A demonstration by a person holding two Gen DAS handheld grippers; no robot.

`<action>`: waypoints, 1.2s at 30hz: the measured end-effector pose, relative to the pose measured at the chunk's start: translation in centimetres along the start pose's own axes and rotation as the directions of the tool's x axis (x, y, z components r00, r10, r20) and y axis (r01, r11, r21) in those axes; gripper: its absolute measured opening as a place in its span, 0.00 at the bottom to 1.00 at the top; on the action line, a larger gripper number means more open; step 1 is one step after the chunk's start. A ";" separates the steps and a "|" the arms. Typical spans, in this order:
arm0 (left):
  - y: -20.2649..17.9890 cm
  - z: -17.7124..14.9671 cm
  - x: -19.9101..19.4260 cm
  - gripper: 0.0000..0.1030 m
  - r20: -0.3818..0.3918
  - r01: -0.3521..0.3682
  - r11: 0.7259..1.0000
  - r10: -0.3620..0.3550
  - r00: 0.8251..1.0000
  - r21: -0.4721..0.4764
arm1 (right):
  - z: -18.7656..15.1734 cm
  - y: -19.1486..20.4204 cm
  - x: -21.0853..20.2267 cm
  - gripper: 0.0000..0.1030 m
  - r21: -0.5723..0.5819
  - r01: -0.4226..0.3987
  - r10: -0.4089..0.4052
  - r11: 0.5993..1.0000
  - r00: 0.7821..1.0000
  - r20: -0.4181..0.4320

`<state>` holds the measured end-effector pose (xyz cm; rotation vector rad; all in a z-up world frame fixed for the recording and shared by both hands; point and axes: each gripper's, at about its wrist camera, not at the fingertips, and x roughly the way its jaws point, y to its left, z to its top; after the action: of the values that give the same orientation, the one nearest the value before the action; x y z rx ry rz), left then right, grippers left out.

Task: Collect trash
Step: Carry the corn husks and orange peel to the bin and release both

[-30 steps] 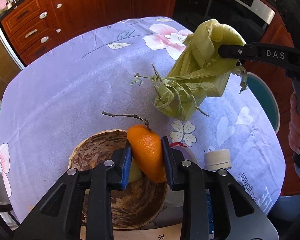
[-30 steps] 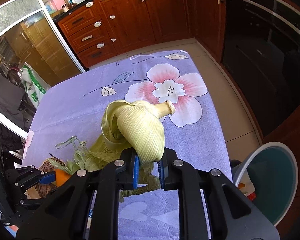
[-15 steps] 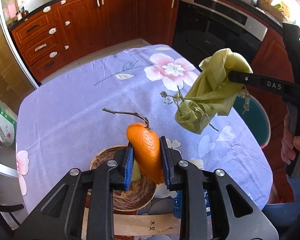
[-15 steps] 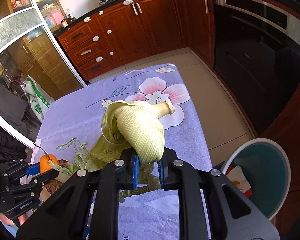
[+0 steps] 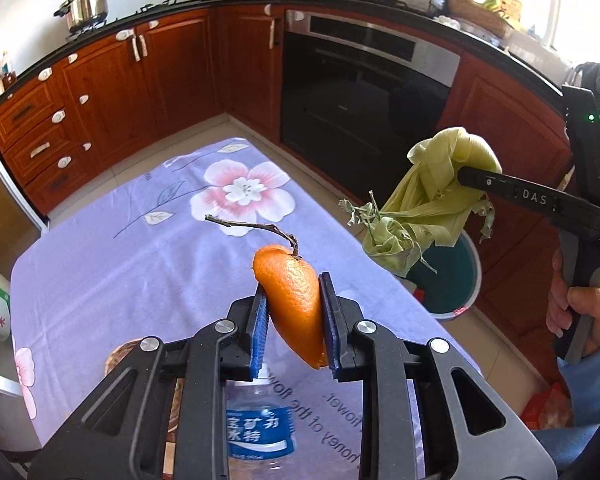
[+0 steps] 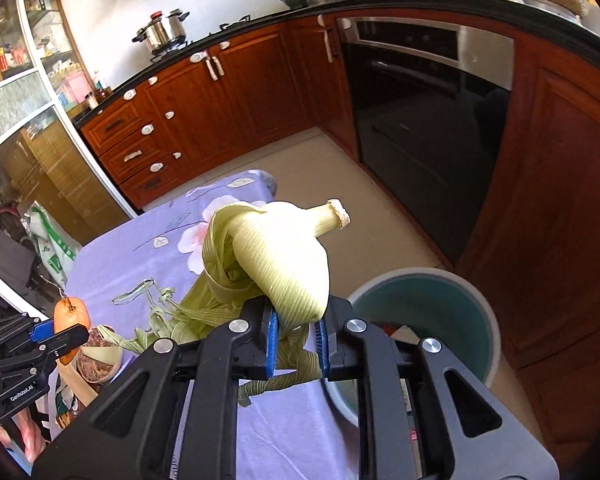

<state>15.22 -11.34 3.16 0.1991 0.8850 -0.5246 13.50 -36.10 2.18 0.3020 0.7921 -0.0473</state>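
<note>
Husk first: my right gripper point(image 6: 296, 340) is clamped on the bundle of corn husk point(image 6: 272, 256), held in the air past the table edge, with the teal bin point(image 6: 428, 292) showing at about four o'clock from it in the right wrist view. In the left wrist view the husk hangs directly in front of the bin's mouth, so I judge it nearly over the drop point, though I cannot tell the height above the rim. My left gripper point(image 5: 292, 316) is closed tight on a piece of orange peel point(image 5: 294, 300) with its twig, lifted above the purple tablecloth point(image 5: 120, 264).

Some rubbish already lies in the bin. Both pieces in hand are not yet dropped. A wooden bowl point(image 6: 98, 356) holding scraps and a water bottle point(image 5: 256, 428) sit at six o'clock on the table, which I judge may be left to clear.
</note>
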 end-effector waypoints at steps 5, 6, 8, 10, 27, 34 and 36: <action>-4.5 1.1 1.2 0.24 -0.001 0.072 0.996 -0.072 0.997 0.045 | -1.2 -5.5 -2.4 0.14 0.033 0.106 -0.107 0.994 0.994 0.018; -5.5 1.3 1.4 0.24 -0.004 0.084 0.995 -0.084 0.996 0.056 | -1.5 -6.5 -2.6 0.14 0.041 0.126 -0.127 0.991 0.992 0.017; -7.3 1.6 2.1 0.24 -0.013 0.105 0.991 -0.104 0.995 0.079 | -2.2 -8.5 -3.0 0.14 0.051 0.171 -0.172 0.984 0.985 0.011; -8.8 1.8 3.0 0.24 -0.026 0.119 0.988 -0.117 0.993 0.102 | -2.9 -10.3 -3.0 0.14 0.062 0.201 -0.201 0.978 0.980 -0.009; -14.6 2.8 10.3 0.24 -0.160 0.177 0.974 -0.154 0.975 0.143 | -5.3 -14.9 3.4 0.50 0.062 0.174 -0.162 0.983 0.972 -0.170; -15.1 2.9 12.4 0.24 -0.191 0.194 0.970 -0.165 0.968 0.143 | -4.5 -14.2 3.5 0.77 0.053 0.155 -0.145 0.986 0.977 -0.159; -15.5 2.9 13.0 0.24 -0.200 0.199 0.969 -0.167 0.965 0.148 | -4.4 -14.2 3.4 0.82 0.067 0.138 -0.126 0.988 0.978 -0.164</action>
<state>15.95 -30.25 -4.45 0.3248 1.0485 -0.7639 10.65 -48.21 -6.68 0.3293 0.9705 -0.1810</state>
